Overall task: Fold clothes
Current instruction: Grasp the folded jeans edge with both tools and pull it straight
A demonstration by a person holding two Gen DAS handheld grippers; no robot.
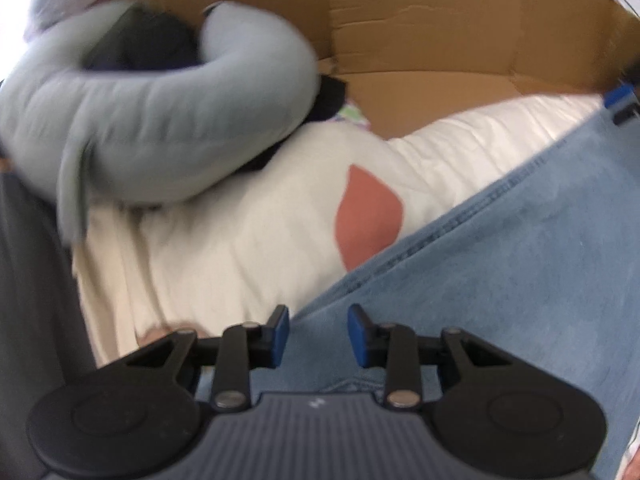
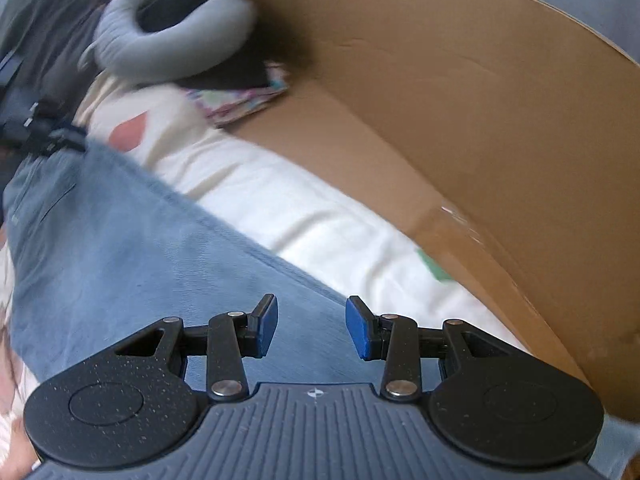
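**Denim is heavy and limp: grab the stitched edge**

Your jeans [image 1: 520, 260] lie across the lower right of the left view, on the white bedding [image 1: 248, 248]. Both left tongs [image 1: 318, 336] and right tongs [image 2: 311, 328] hang open, holding nothing. Pinch that stiffer seam.

Matt blue denim jeans [image 1: 520, 264], brown cardboard [image 1: 440, 32]

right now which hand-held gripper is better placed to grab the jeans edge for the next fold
Left, probably. The left hand-held gripper sits right at the jeans seam edge over the cream bedding; the right hand-held gripper hovers over mid-fabric, both open.
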